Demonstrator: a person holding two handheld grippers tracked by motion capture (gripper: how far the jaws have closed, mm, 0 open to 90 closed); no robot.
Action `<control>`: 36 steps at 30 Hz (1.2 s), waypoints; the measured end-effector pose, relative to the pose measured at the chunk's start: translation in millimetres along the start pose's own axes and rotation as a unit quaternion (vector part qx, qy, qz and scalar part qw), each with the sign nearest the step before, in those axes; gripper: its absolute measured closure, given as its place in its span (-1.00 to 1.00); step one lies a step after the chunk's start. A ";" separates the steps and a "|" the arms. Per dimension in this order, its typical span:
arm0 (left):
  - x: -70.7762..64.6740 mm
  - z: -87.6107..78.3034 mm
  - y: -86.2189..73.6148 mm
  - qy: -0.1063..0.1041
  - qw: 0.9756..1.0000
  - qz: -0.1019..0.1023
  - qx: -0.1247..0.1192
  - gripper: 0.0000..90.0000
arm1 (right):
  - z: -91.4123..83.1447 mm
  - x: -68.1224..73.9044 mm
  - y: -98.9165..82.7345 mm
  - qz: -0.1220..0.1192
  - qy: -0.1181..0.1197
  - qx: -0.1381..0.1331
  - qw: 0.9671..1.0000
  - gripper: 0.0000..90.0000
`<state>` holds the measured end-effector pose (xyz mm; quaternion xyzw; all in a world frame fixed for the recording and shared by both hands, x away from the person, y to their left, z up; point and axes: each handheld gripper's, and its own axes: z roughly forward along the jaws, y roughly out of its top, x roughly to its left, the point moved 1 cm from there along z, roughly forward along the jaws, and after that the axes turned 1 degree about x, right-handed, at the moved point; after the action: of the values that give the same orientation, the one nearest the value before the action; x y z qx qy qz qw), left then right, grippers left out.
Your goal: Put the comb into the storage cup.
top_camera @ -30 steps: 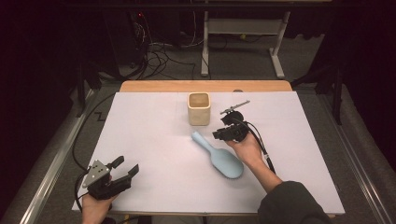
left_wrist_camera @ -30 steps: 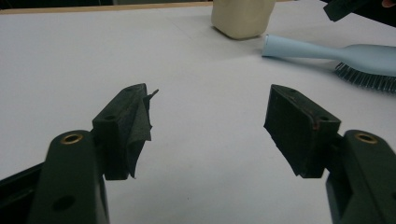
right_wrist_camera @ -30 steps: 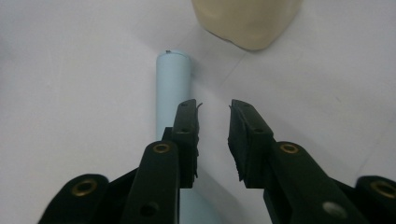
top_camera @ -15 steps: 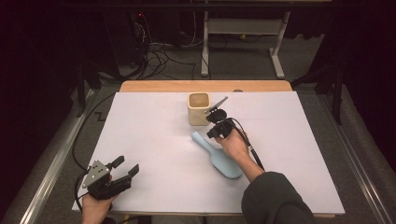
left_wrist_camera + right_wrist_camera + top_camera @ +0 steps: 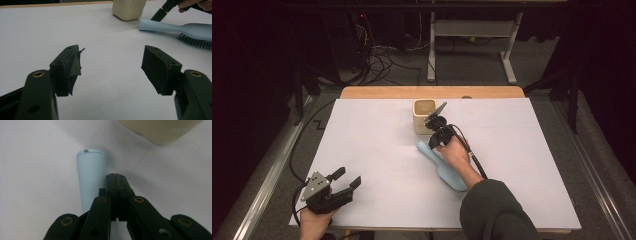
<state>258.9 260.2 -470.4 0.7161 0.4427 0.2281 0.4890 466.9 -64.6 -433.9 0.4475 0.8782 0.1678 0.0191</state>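
While the right gripper (image 5: 116, 176) hangs with its jaws pressed flat together on nothing, having just closed, the light blue plastic brush (image 5: 443, 165) lies on the white table cover (image 5: 372, 145) directly beneath it. Its rounded handle end (image 5: 90, 167) sits just to the left of the shut tips in the right gripper view, pointing ahead. Just beyond those tips stands the cream-coloured square cup (image 5: 424, 116). Well away, the left gripper (image 5: 348, 181) rests low with jaws partly apart and empty; brush and cup lie far ahead of it.
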 end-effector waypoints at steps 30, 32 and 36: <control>6.7 -5.4 -1.3 0.025 1.000 -0.017 -0.005 -0.28 | -0.4 44.0 -8.8 -0.050 0.032 0.015 0.998 1.00; 7.9 -5.2 -0.8 0.027 0.999 -0.019 -0.004 -0.27 | -0.7 45.0 -10.7 -0.055 0.031 0.016 0.998 1.00; 9.2 -4.9 0.1 0.026 1.000 -0.018 -0.003 -0.27 | -1.9 47.7 -17.6 -0.049 0.039 0.013 0.998 1.00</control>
<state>259.8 270.5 -469.2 0.7006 0.4675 0.2386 0.4834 424.2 -36.9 -432.1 0.3972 0.9014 0.1721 -0.0128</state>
